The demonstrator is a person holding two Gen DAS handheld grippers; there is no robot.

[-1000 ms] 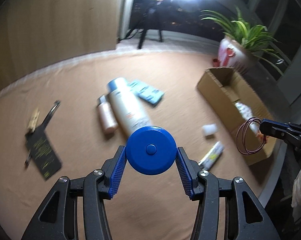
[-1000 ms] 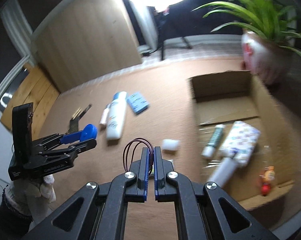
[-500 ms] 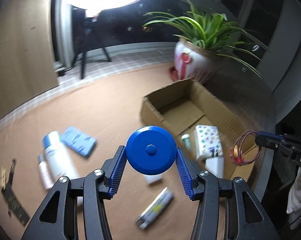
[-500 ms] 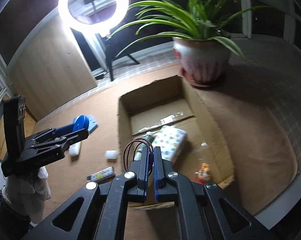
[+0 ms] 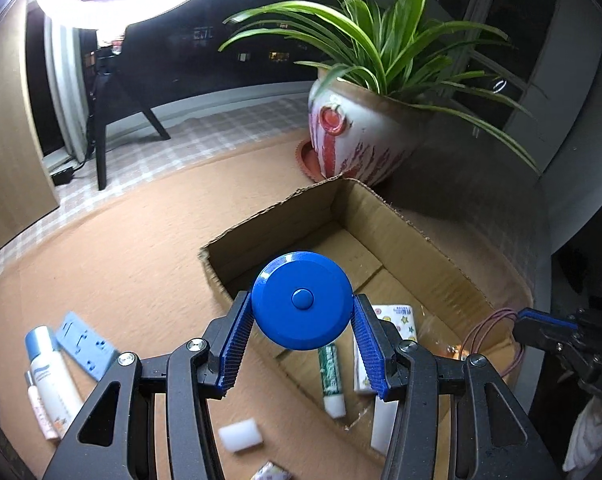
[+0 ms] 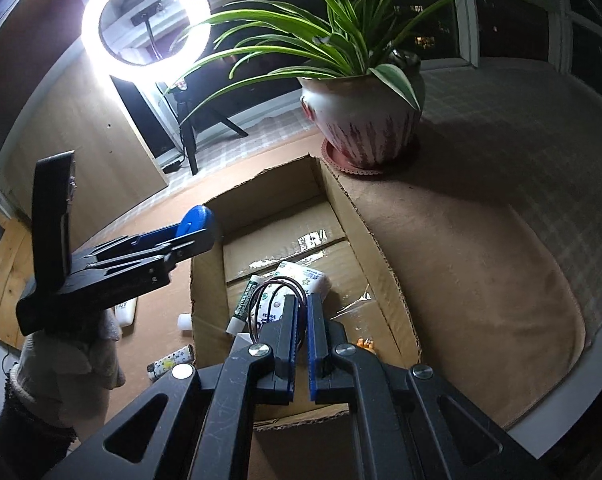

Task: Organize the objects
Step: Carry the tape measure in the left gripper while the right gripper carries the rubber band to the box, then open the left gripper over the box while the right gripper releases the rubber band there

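- The left gripper (image 5: 302, 330) has its jaws clamped on a round blue tape measure (image 5: 302, 306), one ribbed blue pad pressed to each side of the disc, which faces the camera with its centre button showing.
- The tape measure is held in the air above the near-left wall of the open cardboard box (image 5: 429, 248); from the right wrist view it (image 6: 196, 220) sits just over the box's left rim (image 6: 205, 280).
- The right gripper (image 6: 303, 320) has its jaws nearly together, pinching a loop of thin dark-red wire (image 6: 279, 292) that stands up from the pad tips, above the inside of the box.
- In the left wrist view the same wire loop (image 5: 489, 334) hangs from the right gripper (image 5: 541, 330) by the box's right wall.
- Inside the box lie a green-and-white tube (image 5: 331, 376), a white patterned packet (image 5: 397, 320) beside it, and a small orange figure (image 6: 366, 345) near the front.
- Outside the box, on the brown table (image 5: 121, 260), lie a white bottle with a blue cap (image 5: 51, 372), a thin pink tube (image 5: 41, 412) touching it, a flat blue card (image 5: 87, 350), and a small white cylinder (image 5: 239, 434).
- A potted plant (image 5: 357, 132) stands behind the box's far corner, and a ring light (image 6: 145, 22) glows at the back.
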